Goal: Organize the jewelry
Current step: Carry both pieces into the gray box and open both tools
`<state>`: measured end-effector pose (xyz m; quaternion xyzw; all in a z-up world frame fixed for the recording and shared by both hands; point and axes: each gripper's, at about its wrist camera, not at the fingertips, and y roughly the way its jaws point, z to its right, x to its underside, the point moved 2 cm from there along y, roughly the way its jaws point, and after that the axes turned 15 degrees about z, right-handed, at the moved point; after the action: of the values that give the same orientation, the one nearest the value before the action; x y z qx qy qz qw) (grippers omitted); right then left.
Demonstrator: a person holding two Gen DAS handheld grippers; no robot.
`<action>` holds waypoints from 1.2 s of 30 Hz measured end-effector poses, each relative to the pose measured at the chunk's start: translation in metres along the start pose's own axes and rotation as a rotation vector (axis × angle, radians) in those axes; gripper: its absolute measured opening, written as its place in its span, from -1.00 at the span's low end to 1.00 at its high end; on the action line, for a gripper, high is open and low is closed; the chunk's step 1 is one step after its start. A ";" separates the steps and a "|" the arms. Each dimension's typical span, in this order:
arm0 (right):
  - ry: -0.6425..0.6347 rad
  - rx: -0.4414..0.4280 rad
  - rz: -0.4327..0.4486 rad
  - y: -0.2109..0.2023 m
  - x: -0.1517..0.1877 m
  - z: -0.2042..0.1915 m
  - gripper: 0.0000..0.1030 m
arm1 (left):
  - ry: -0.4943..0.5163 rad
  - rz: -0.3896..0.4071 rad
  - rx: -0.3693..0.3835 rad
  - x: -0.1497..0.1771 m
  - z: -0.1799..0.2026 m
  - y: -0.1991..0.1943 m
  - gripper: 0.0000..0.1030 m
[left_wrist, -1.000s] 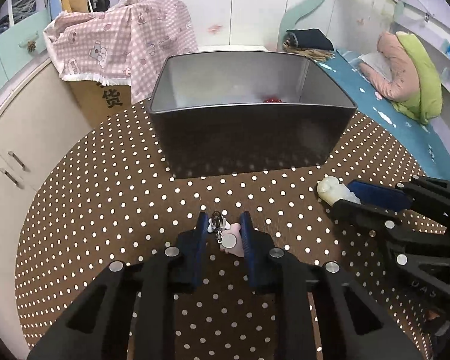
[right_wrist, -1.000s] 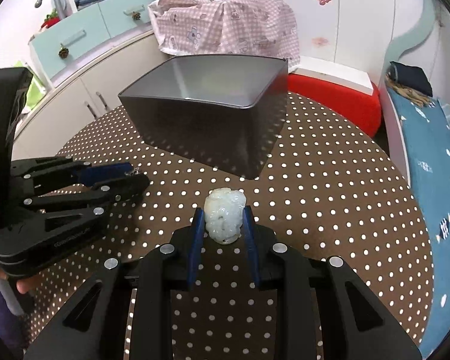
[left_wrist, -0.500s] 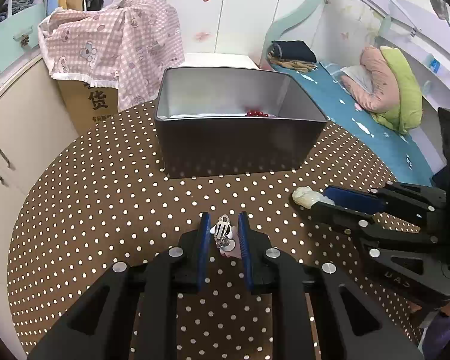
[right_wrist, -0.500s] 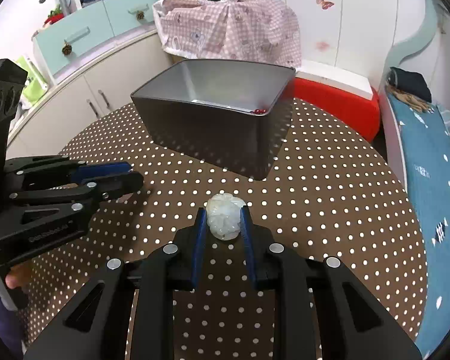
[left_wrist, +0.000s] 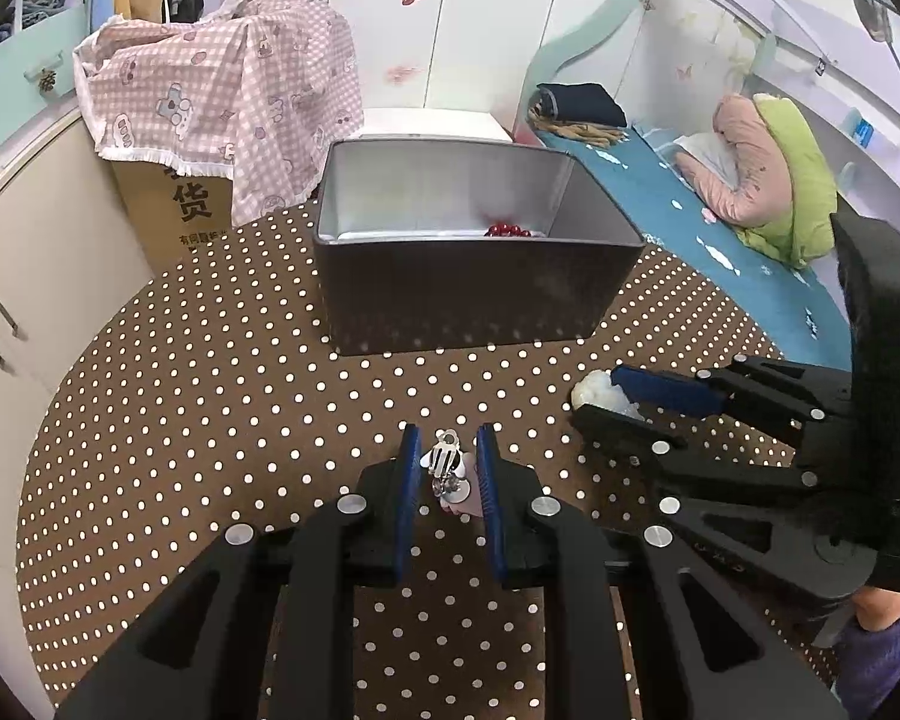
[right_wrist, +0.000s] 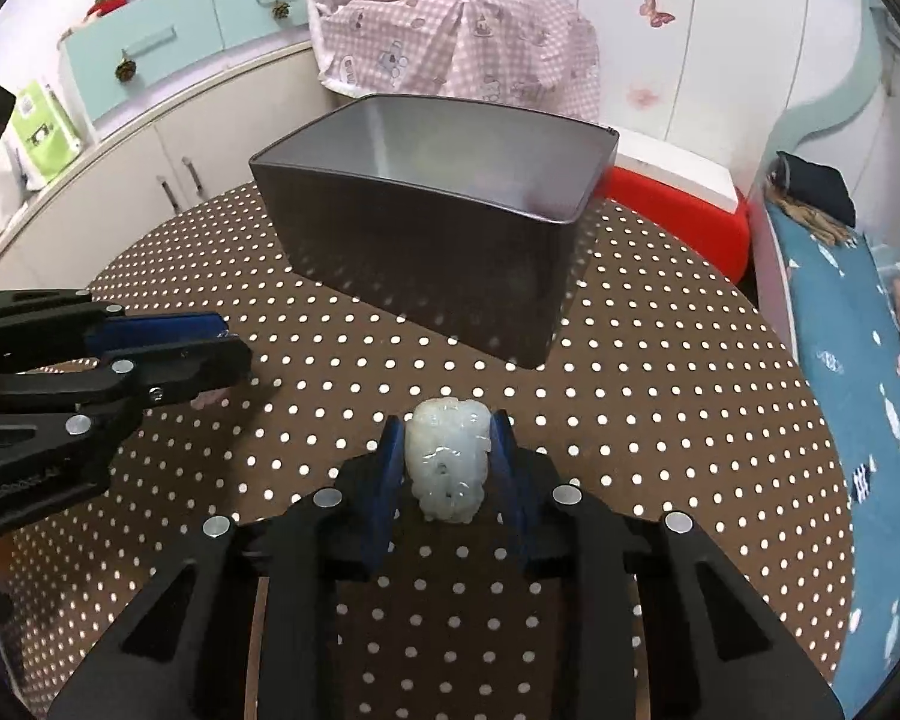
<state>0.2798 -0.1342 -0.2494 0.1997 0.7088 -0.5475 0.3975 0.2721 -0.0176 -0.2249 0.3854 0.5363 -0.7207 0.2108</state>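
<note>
Round table (left_wrist: 168, 396) under brown white-dotted cloth, dark open metal box (left_wrist: 468, 300) standing on it.

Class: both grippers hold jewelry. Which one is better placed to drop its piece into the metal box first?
Probably the left gripper: the box sits straight ahead of it, while it lies off-centre from the right gripper.

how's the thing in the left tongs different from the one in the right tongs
The left tongs hold a small keychain charm, silver metal with a pink part; the right tongs hold a pale carved pendant of one milky, stone-like material. The charm is thin and leaves slack between the pads; the pendant is chunkier and fills the gap. Both are lifted over the dotted table, short of the grey box.
</note>
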 end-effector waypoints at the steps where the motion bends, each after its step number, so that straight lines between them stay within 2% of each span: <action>1: 0.011 -0.006 0.002 0.000 0.000 0.002 -0.44 | -0.003 0.004 0.007 -0.002 -0.001 -0.001 -0.67; 6: 0.026 -0.030 0.031 -0.017 -0.005 0.005 -0.44 | 0.004 0.044 0.025 -0.013 0.001 -0.016 -0.67; 10: 0.023 -0.049 0.086 -0.037 -0.022 0.002 -0.44 | 0.010 0.087 0.046 -0.027 0.006 -0.031 -0.67; 19: 0.026 -0.063 0.189 -0.057 -0.076 0.008 -0.44 | 0.019 0.157 0.078 -0.085 0.008 -0.038 -0.67; 26: 0.063 -0.063 0.187 -0.033 -0.106 0.023 -0.44 | 0.003 0.110 0.059 -0.116 0.000 -0.001 -0.67; 29: 0.073 -0.058 0.164 -0.015 -0.107 0.029 -0.44 | -0.007 0.060 0.057 -0.113 -0.004 0.023 -0.67; 36: 0.079 -0.058 0.116 0.017 -0.101 0.033 -0.44 | -0.037 0.007 0.060 -0.098 -0.013 0.054 -0.66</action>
<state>0.3639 -0.1444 -0.1837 0.2505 0.7267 -0.4944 0.4059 0.3754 -0.0340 -0.1827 0.3799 0.5091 -0.7428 0.2115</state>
